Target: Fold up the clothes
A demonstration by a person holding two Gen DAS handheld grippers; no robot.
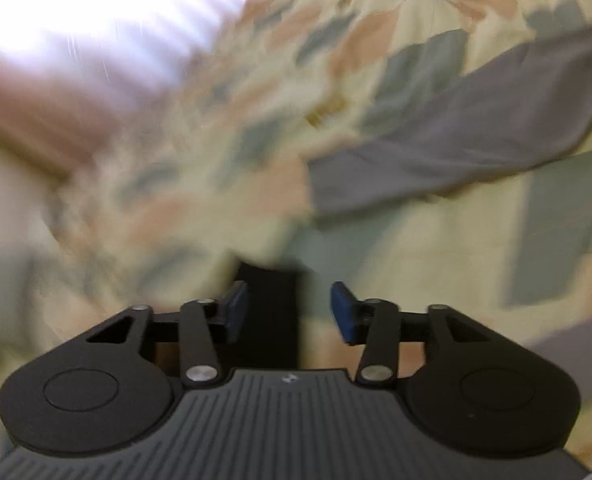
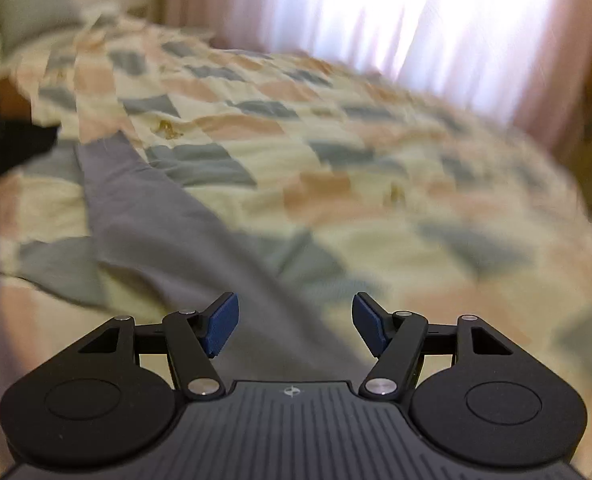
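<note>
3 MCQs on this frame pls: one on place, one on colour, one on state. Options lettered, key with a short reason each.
1. Where does the garment lie?
A. on the patchwork bedspread
B. on a bare floor
C. on a hanger

2. What colour is the garment?
A. red
B. grey-purple
C. bright green

3. How do the jaws of the right gripper stand?
A. shut on the garment
B. shut on a pillow
C. open, nothing between the pads

Key:
1 A: the garment lies spread across the checked bedspread in both wrist views.
2 B: plain grey-purple cloth against the cream, pink and blue patches.
3 C: a clear gap shows between the blue pads, with the cloth lying beyond them.
</note>
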